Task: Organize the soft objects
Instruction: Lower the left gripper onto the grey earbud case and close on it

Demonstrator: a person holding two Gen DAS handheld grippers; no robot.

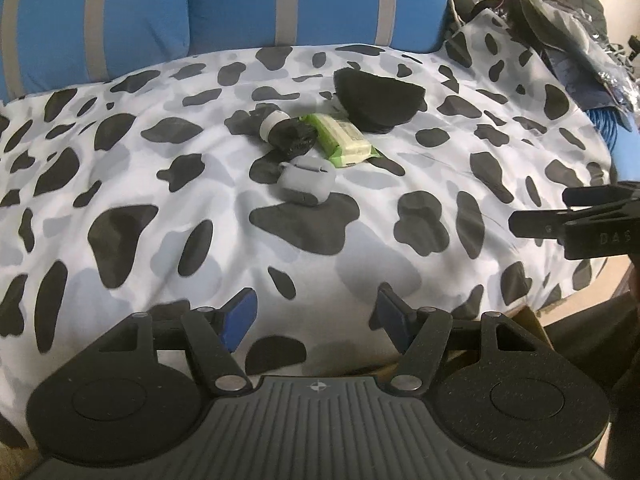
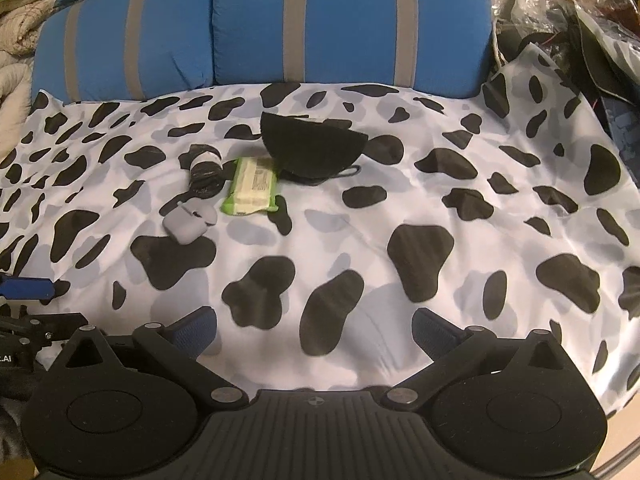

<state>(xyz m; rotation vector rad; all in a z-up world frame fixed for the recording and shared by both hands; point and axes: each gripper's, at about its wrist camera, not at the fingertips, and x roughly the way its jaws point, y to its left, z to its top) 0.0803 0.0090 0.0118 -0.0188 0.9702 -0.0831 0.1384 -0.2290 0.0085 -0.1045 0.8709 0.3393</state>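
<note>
Spread over the cow-print cover [image 2: 400, 208] before blue striped cushions [image 2: 348, 20]: black mask [image 2: 312, 148], green wipes pack [image 2: 252, 192], dark roll [image 2: 206, 178], grey earbud case [image 2: 190, 222], all untouched; both hand-held grippers [image 1: 314, 320] [image 2: 316, 330] agape, empty, well short; approach step, next probably reaching and closing gently.

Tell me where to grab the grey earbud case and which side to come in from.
Grip the grey earbud case across its rounded body, probably from above on the near, open side. It lies alone on the cow-print sheet, apart from the green wipes pack behind it, so there is room for fingers on both flanks. The left gripper is open and empty.
</note>
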